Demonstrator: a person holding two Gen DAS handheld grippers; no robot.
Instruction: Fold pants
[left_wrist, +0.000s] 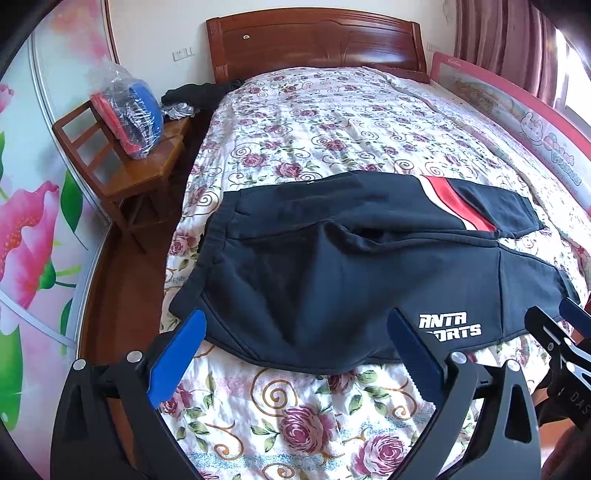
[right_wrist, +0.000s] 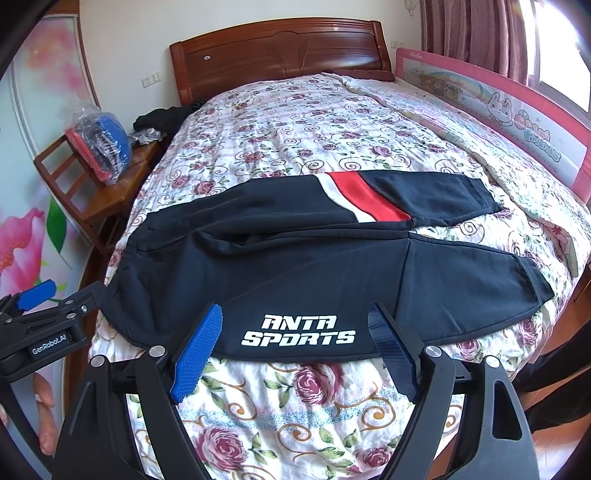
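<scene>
Navy pants (right_wrist: 295, 258) lie spread across the floral bed (right_wrist: 295, 398); left hand-held gripper (left_wrist: 295, 332) and right hand-held gripper (right_wrist: 295, 325) hover near, jaws wide, holding nothing.

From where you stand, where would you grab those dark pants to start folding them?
Probably along the near edge of the pants, coming in from the foot of the bed. They lie flat across it, legs side by side, the near leg's edge free on the quilt. Both the left gripper and the right gripper are open there, so each could pinch that edge and carry it over the far leg.
</scene>
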